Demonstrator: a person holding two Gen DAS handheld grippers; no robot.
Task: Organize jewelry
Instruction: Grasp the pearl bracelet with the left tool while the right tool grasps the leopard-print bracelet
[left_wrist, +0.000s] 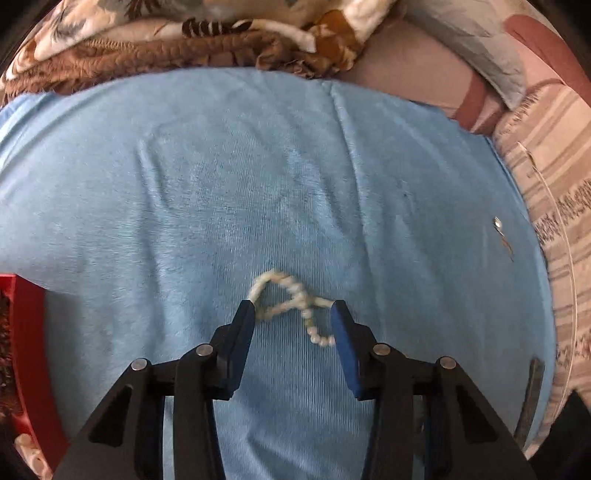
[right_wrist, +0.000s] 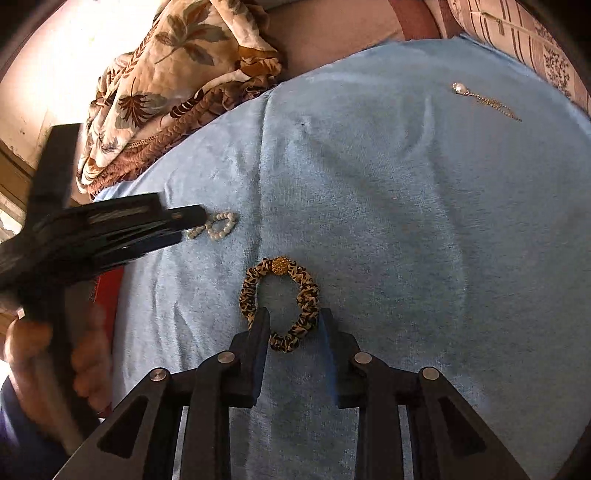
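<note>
Your left gripper (left_wrist: 295, 312) has its fingers spread around the pearl bracelet (left_wrist: 291, 301) on the blue towel (left_wrist: 258, 166), while your right gripper (right_wrist: 294, 319) fingers straddle, open, the leopard scrunchie (right_wrist: 280, 302) near it.

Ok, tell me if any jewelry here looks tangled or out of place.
The pearl strand lies twisted into crossed loops on the blue cloth, between the left gripper's open jaws. The leopard-print bracelet lies flat. A drop earring sits alone near the cloth's far edge.
</note>
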